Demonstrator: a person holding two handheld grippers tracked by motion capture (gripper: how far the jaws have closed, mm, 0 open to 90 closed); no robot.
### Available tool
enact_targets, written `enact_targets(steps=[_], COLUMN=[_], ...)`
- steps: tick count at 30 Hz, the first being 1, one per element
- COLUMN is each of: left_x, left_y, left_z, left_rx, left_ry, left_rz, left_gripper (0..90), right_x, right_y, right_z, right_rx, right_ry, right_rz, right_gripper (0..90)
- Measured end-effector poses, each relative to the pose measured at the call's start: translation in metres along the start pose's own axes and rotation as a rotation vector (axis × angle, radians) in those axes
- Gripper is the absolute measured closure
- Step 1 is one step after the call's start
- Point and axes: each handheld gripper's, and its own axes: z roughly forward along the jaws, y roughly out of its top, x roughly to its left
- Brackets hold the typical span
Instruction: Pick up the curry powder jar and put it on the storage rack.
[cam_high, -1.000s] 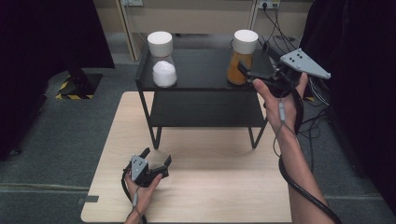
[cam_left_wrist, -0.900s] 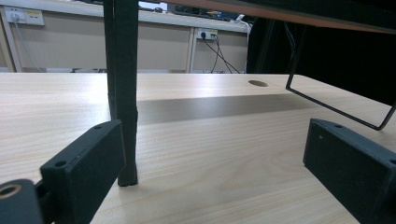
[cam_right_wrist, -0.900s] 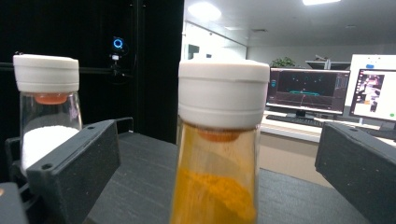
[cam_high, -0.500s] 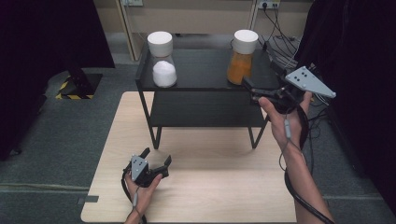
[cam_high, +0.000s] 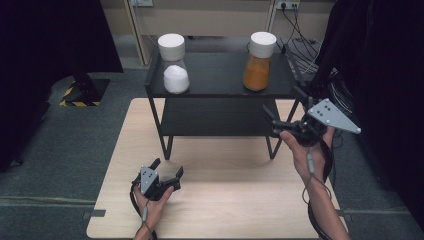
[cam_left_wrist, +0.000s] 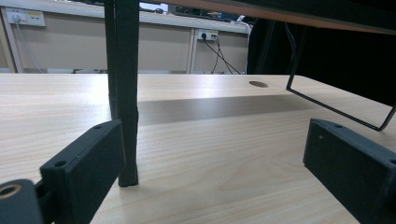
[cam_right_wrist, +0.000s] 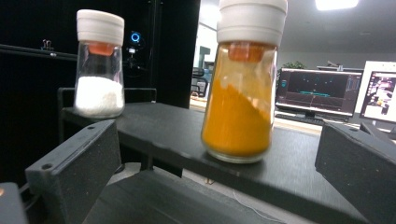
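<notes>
While right gripper (cam_high: 280, 114) gapes empty — orange jar (cam_high: 259, 61) on shelf (cam_high: 220, 75).

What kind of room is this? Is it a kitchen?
Probably a lab or workshop, not a kitchen: computer monitors glow behind, cables hang from wall sockets, and a small black shelf with two jars sits on a plain wooden table.

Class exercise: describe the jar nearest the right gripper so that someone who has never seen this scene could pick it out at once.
Find the black two-tier shelf standing at the far end of the wooden table. On its top tier stand two clear jars with white caps. The orange powder jar is the right-hand one, holding orange powder, while the white powder jar holds white.
</notes>
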Motion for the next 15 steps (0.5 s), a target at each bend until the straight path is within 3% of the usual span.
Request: enact_targets(steps=[15], left_x=[0.000], left_y=[0.000], left_z=[0.000], left_rx=[0.000], left_ry=[0.001], left_rz=[0.001], left_gripper=[4.8], right_x=[0.012], right_y=[-0.042], right_z=[-0.034], right_rx=[0.034], right_ry=[-0.004], right_rz=[-0.005], right_gripper=[0.5])
